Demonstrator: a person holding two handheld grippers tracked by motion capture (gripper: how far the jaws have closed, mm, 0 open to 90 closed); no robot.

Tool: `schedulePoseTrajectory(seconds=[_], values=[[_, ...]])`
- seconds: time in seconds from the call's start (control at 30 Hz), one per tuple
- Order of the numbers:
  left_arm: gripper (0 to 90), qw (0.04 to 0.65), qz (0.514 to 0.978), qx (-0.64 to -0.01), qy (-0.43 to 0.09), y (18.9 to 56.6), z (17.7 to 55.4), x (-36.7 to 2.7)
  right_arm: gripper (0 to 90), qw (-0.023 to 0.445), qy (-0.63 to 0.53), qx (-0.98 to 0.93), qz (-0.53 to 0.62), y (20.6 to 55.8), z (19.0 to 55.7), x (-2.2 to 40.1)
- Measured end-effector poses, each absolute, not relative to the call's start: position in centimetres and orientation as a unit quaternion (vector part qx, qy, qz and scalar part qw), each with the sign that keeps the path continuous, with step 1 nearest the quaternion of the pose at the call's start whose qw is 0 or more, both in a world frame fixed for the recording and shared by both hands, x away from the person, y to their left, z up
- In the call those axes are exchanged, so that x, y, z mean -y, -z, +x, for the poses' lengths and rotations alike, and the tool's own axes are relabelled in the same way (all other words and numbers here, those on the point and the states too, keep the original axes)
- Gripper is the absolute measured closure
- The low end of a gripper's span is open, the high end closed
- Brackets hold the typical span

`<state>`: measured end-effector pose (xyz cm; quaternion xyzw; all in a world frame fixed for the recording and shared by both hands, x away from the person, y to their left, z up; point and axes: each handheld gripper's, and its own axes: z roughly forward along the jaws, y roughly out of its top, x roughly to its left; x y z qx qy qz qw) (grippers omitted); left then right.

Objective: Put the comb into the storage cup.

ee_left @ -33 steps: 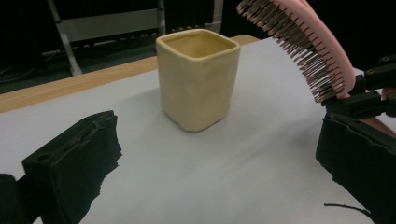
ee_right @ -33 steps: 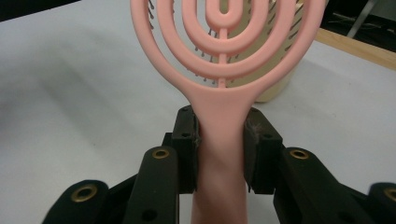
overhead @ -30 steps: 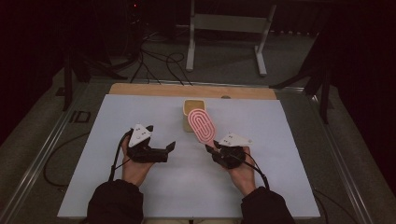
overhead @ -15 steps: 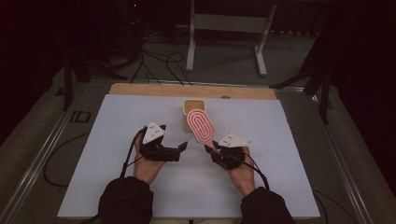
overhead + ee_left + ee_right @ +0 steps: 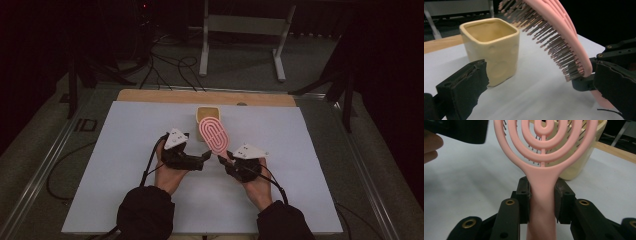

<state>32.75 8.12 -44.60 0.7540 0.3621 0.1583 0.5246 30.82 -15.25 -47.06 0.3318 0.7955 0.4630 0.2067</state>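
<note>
Near edge of the tabletop: two dark sleeves enter from below in the high view, each hand carrying a black two-jaw gripper topped by a grey three-cornered plate. The right gripper (image 5: 223, 159) lies right of centre, about midway between the near and far edges. Its jaws are clamped on the handle of a pink hairbrush (image 5: 214, 135); in the right gripper view the pads press both sides of the handle (image 5: 542, 192), and the ringed back of the brush head faces the camera.

The left gripper (image 5: 205, 156) lies just left of centre, its tips pointing toward the right gripper and close to the brush handle. Its jaws stand apart with nothing between the pads; in the left gripper view one jaw shows at lower left and the other at right, and the bristles of the brush (image 5: 554, 42) hang in the gap ahead, tilted, not touched by either pad.

Farther on, the brush head rises aslant toward the far edge, bristles turned toward the left gripper. Behind it a pale yellow square cup (image 5: 206, 113) stands upright and open-topped on the white tabletop (image 5: 125, 140), near the middle of the far edge. Whether the brush tip touches the cup cannot be told.
</note>
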Motion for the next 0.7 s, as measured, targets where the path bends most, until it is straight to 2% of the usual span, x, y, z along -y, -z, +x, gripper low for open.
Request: schedulePoseTrajectory(seconds=[0.3,0.53,0.7], values=[[2.9,0.531,0.752,-0.369,-0.130,44.5,33.2,-6.8,69.5,0.205,-0.469,-0.793,0.331,47.0,30.7,15.1],[20.2,0.527,0.746,-0.386,-0.129,44.3,33.4,-5.6,69.6,0.208,-0.470,-0.792,0.330,47.1,30.6,14.9],[38.0,0.530,0.745,-0.392,-0.103,44.5,33.7,-5.2,69.6,0.207,-0.471,-0.793,0.327,47.1,30.5,14.8]])
